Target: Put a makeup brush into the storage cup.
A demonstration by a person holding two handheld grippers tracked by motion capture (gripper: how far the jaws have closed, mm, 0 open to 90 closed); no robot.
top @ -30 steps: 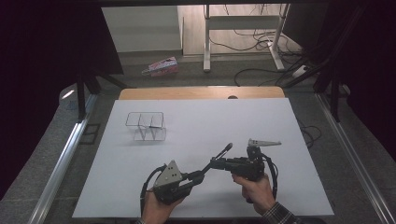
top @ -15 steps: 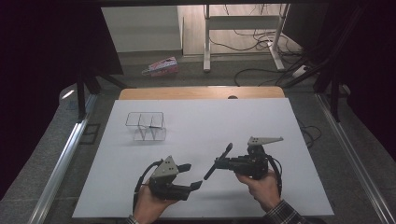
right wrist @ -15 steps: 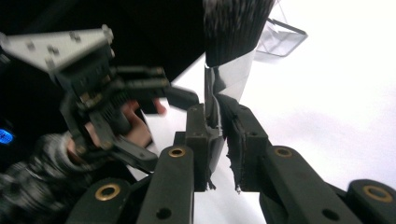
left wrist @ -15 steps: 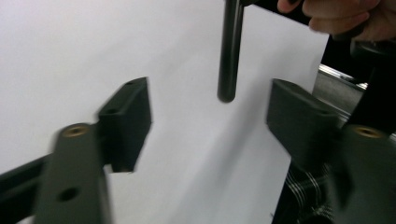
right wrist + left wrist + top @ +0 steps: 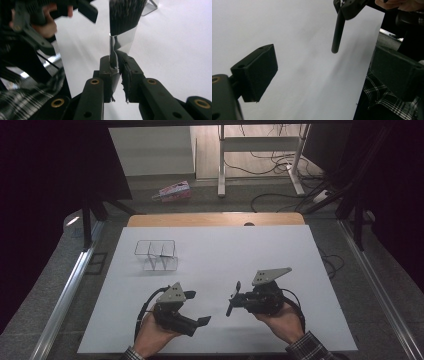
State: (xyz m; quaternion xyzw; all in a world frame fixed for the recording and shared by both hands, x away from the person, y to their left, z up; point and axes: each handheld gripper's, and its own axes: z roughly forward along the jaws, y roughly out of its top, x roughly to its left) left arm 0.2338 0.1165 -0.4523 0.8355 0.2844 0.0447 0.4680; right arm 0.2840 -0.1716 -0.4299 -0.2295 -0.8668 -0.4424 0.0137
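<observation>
Brush (image 5: pixel 124 22) sits clamped in your right tongs (image 5: pixel 119 68); your left tongs (image 5: pixel 192 307) have just been opening, nothing between, seemingly above the surface (image 5: pixel 225 250).

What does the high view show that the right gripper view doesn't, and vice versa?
High view: a pink packet on the floor, the whole clear divided holder. Right gripper view: the brush close up, bristles and silver ferrule, the right gripper shut on it. Both: brush, white table, and the left gripper, whose jaws have just been opening with nothing between them.
</observation>
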